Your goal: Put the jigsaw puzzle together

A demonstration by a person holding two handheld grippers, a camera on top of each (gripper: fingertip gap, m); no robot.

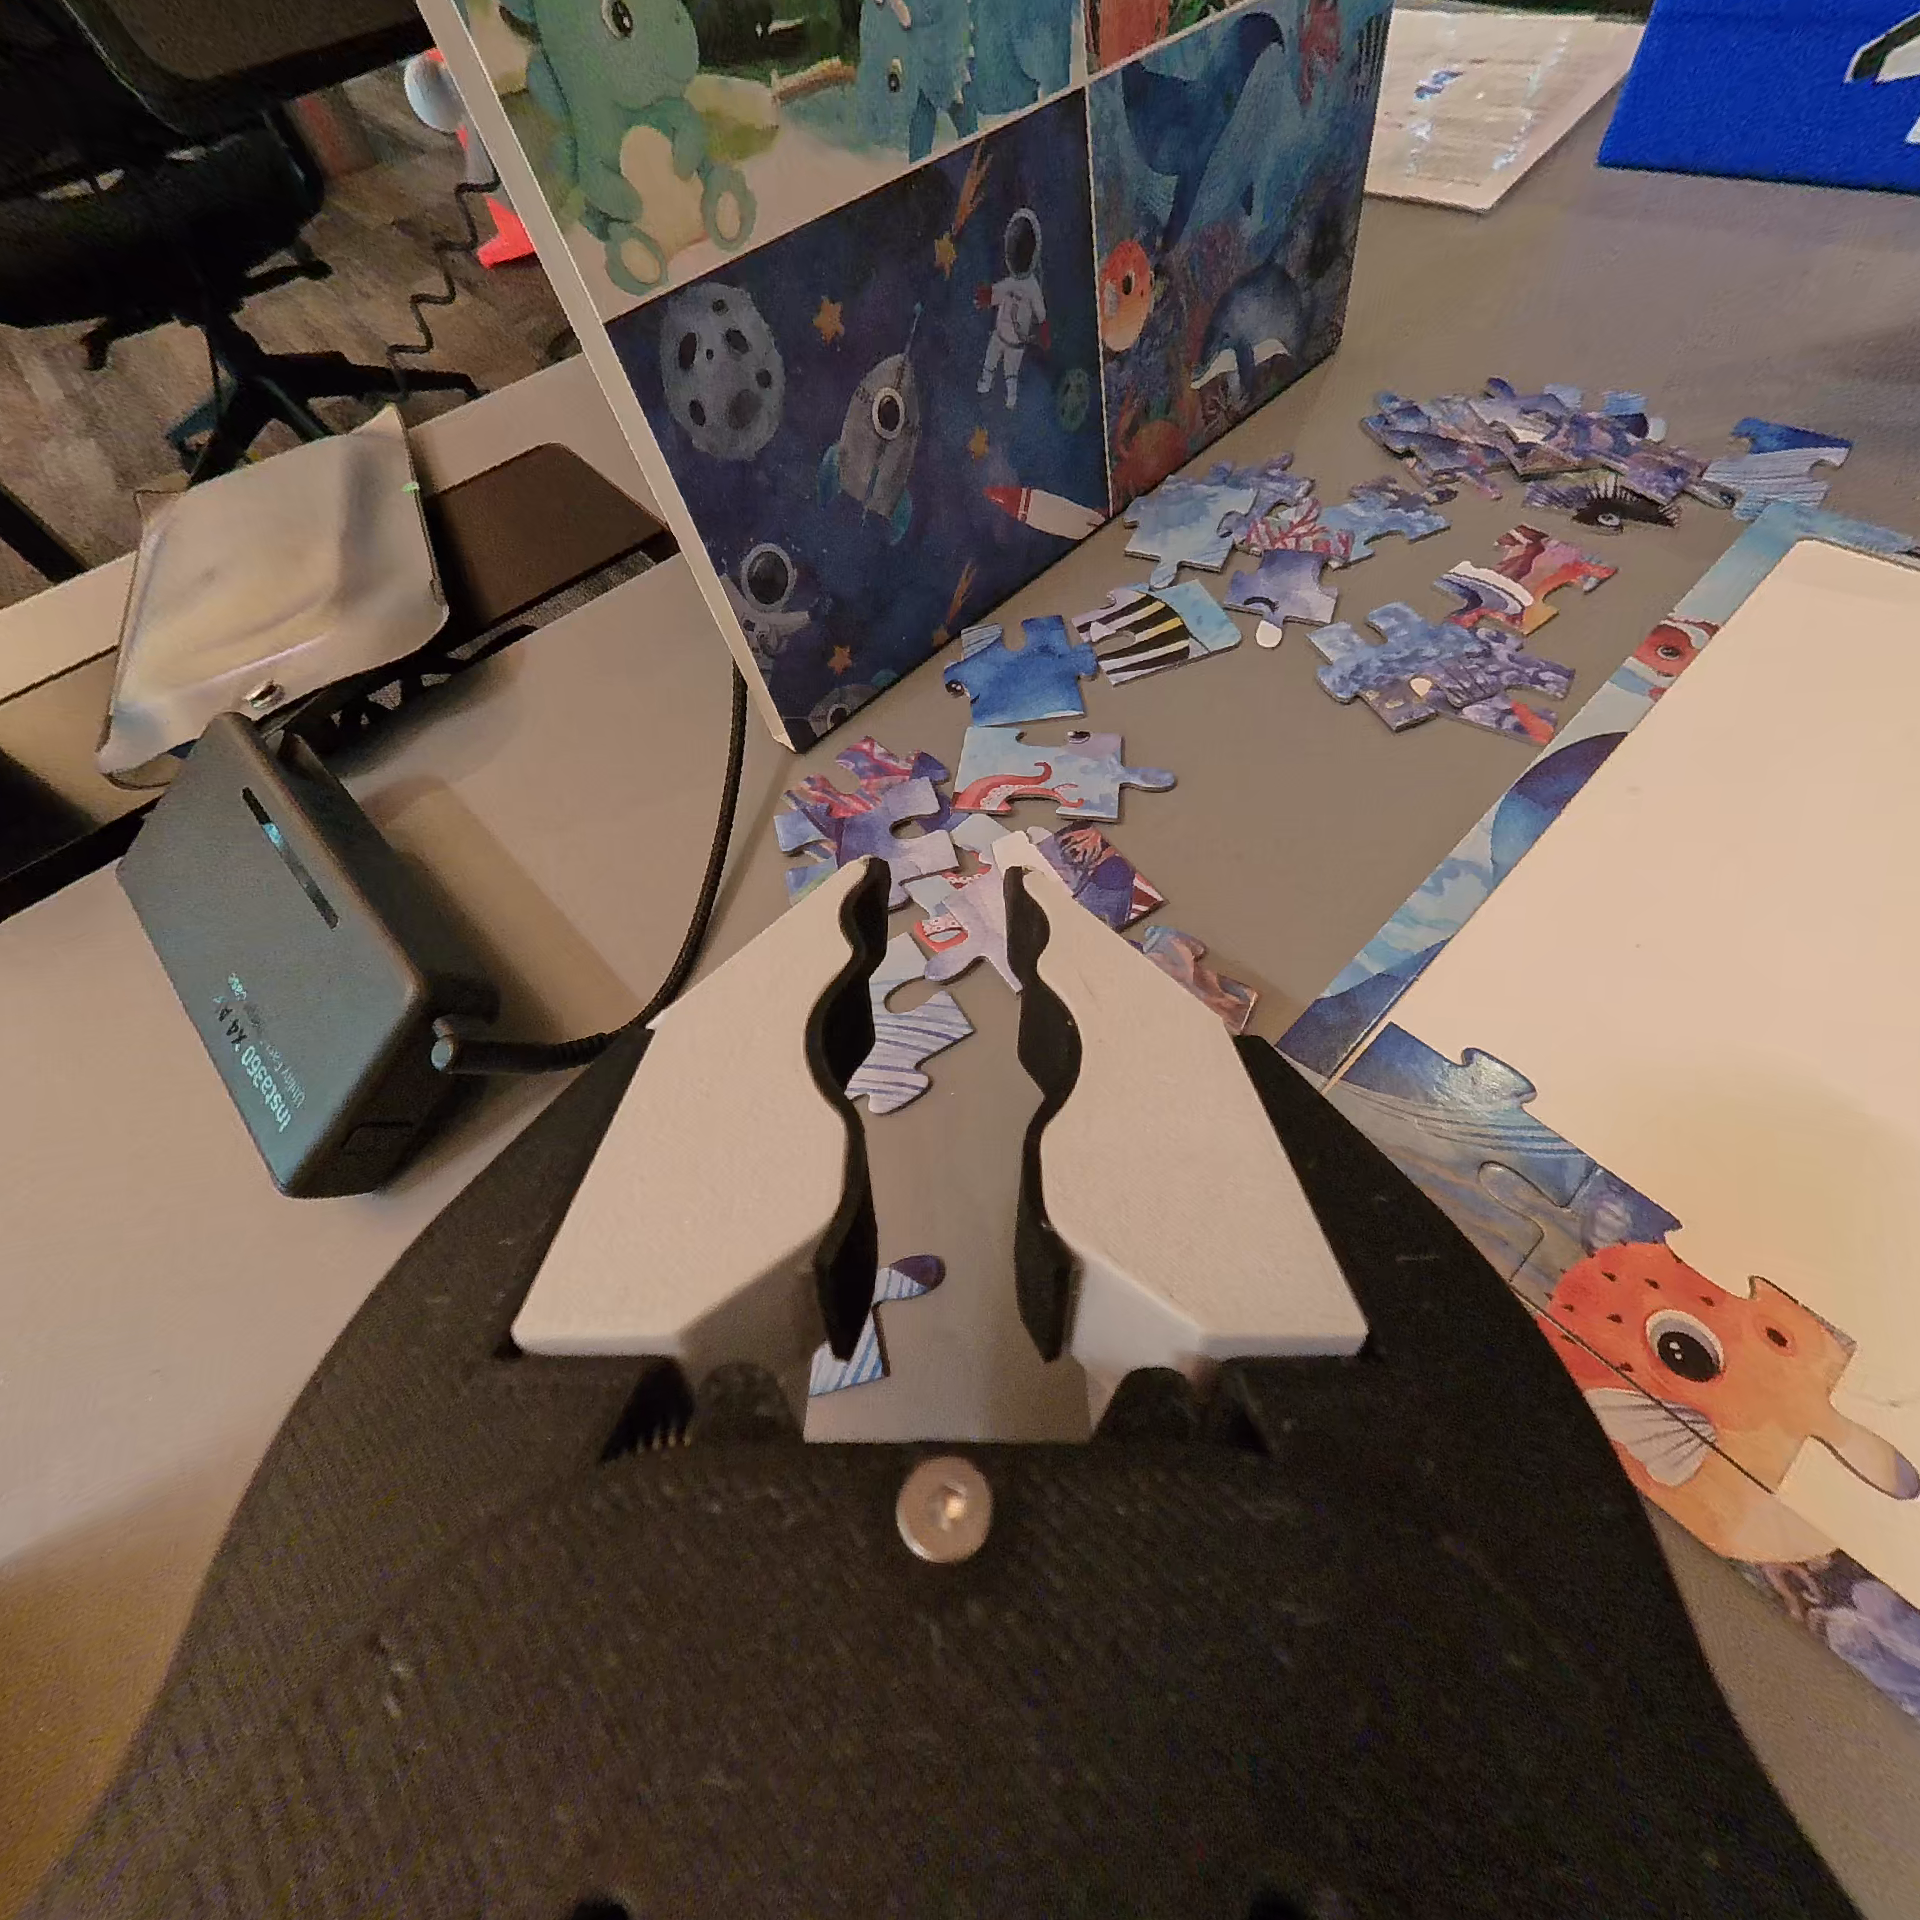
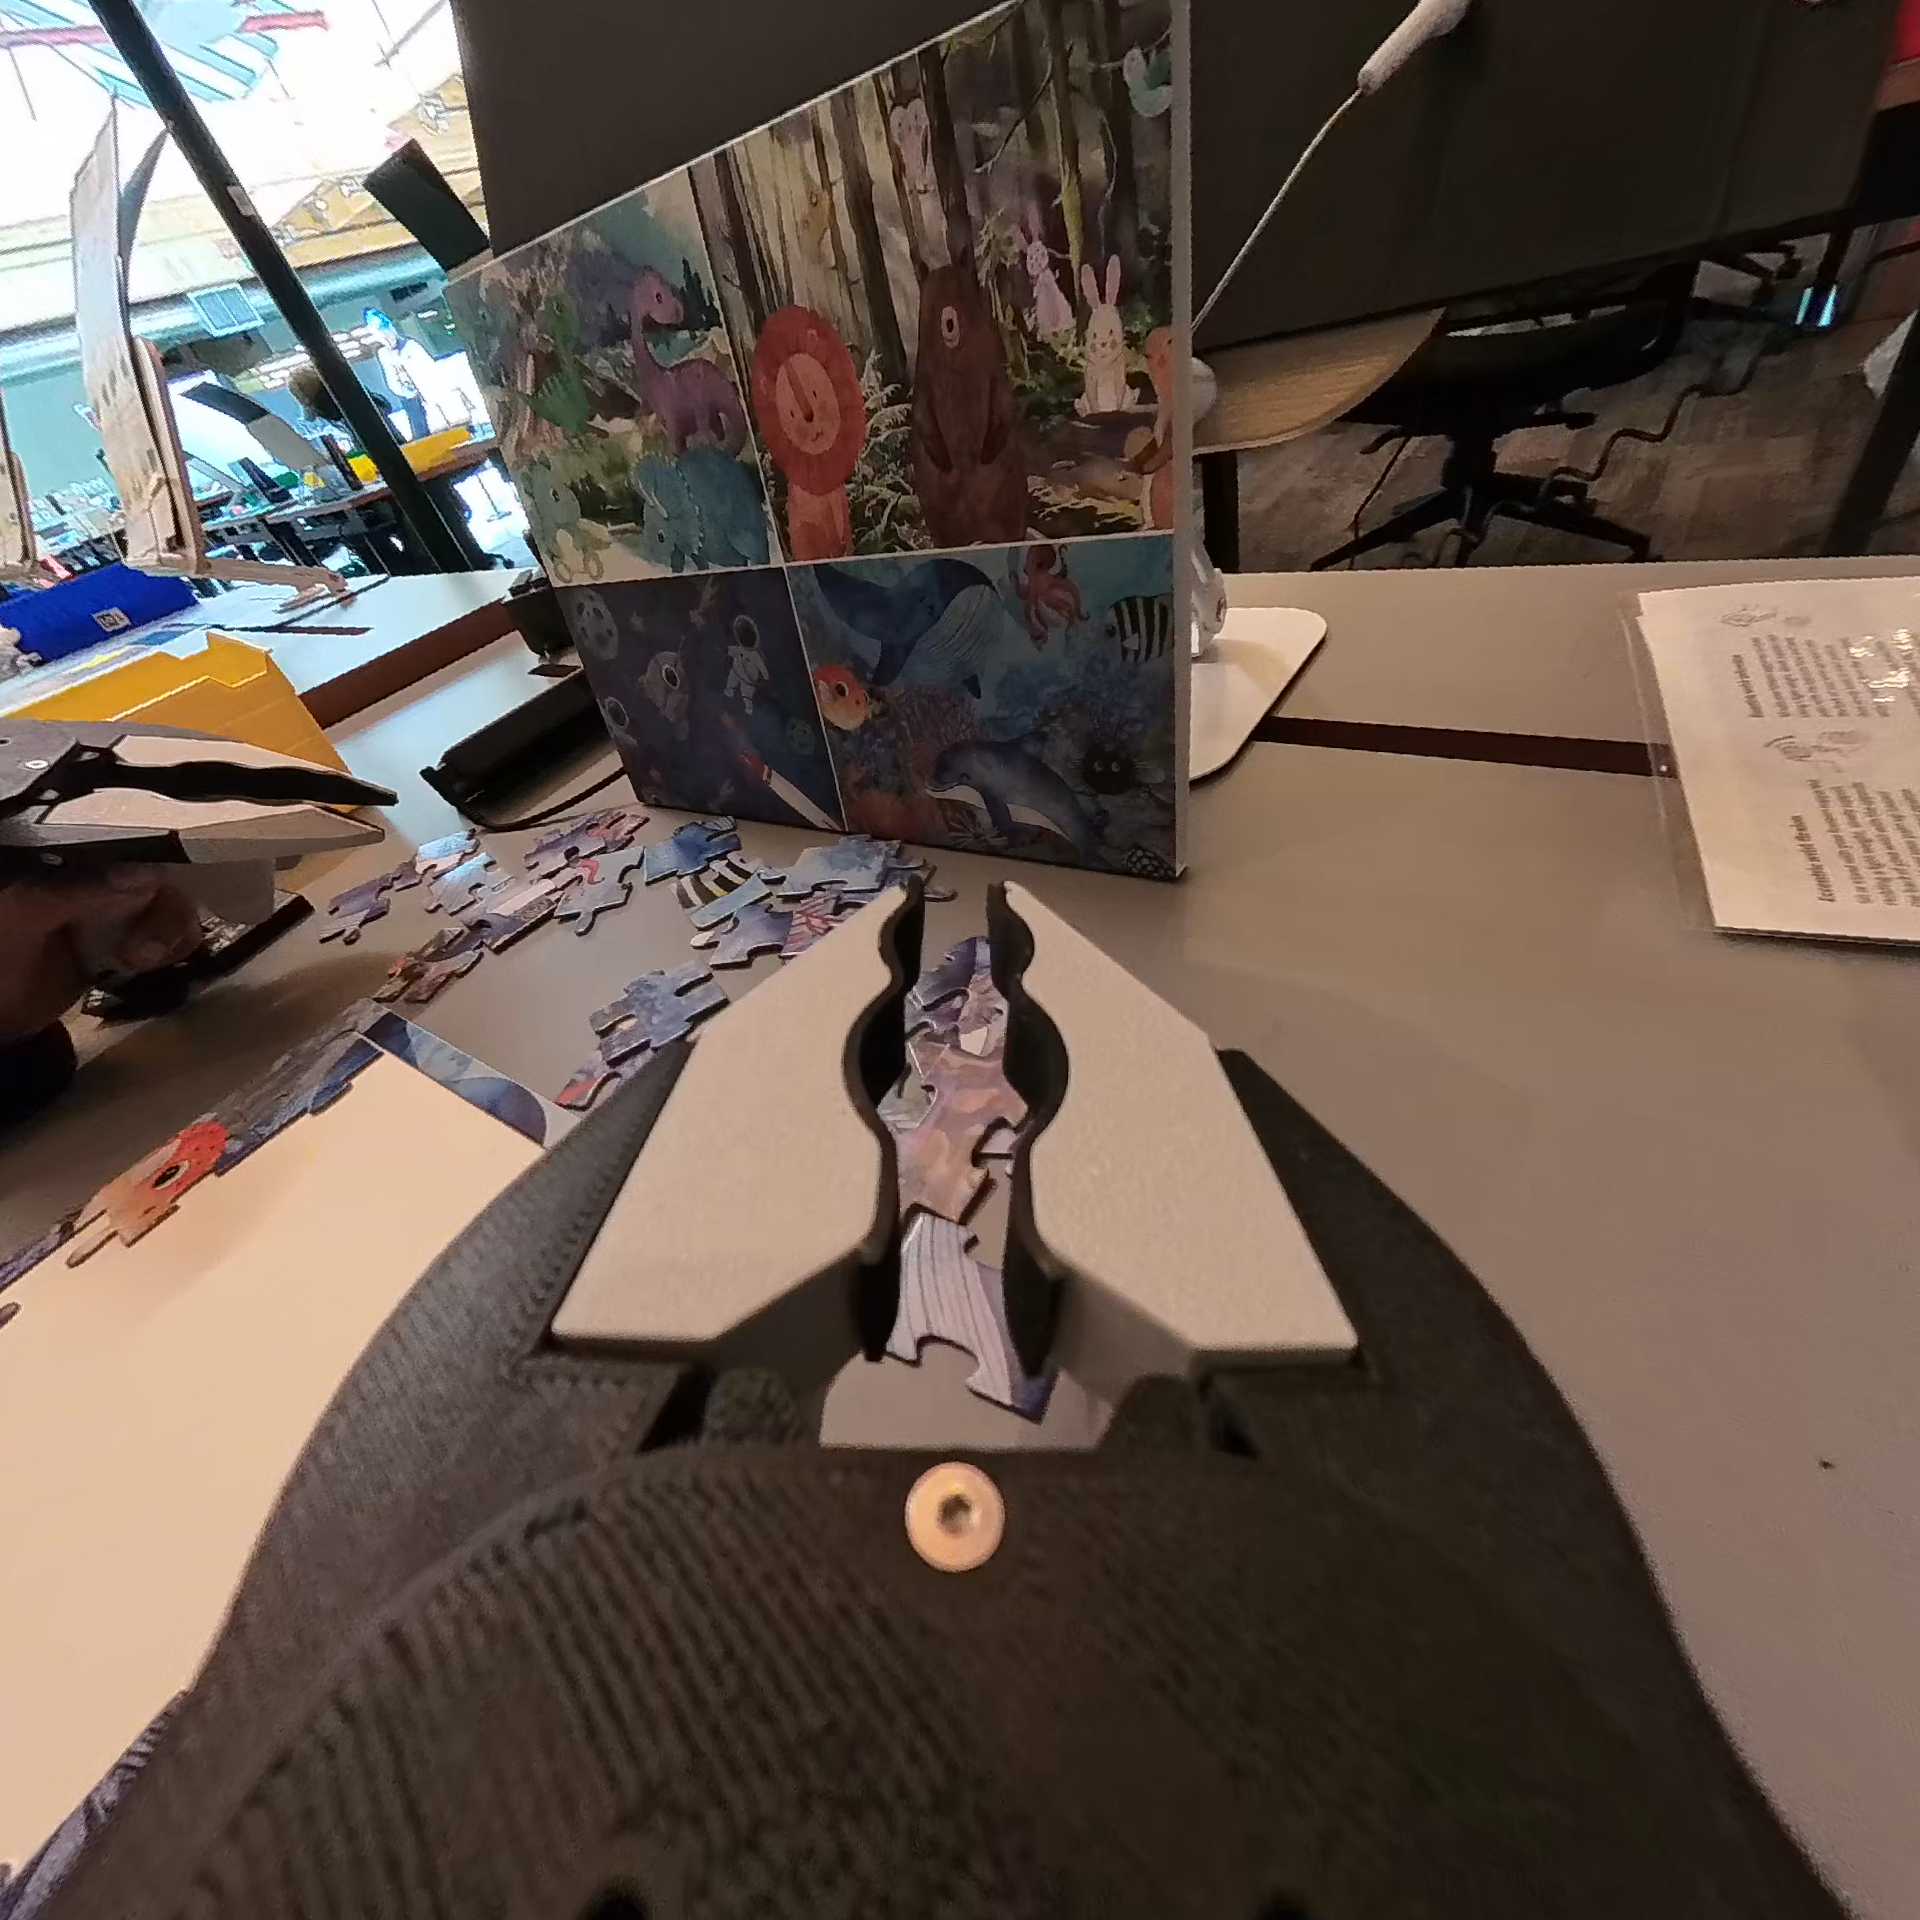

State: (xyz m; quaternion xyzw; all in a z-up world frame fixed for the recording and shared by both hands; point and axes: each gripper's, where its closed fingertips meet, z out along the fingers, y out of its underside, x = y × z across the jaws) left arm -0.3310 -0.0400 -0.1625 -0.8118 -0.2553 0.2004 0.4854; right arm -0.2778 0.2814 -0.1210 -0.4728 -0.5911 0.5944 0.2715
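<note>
Grey table (image 1: 582,790) under both claws, strewn with loose puzzle pieces (image 1: 1060,774). Left gripper (image 1: 940,883) released, nothing grasped, hovering over a small heap of pieces (image 1: 914,831) at its tips, half-built puzzle board (image 1: 1662,935) off to its right, picture box (image 1: 883,416) ahead. Right gripper (image 2: 956,899) parted too, empty, purple pieces (image 2: 956,1122) lying below between its fingers, box (image 2: 883,623) just ahead.

Grey charger (image 1: 275,961), laminated sheet (image 2: 1797,758)

Left gripper (image 1: 940,883) parted above loose puzzle pieces (image 1: 1049,774); puzzle box (image 1: 862,416) behind
</note>
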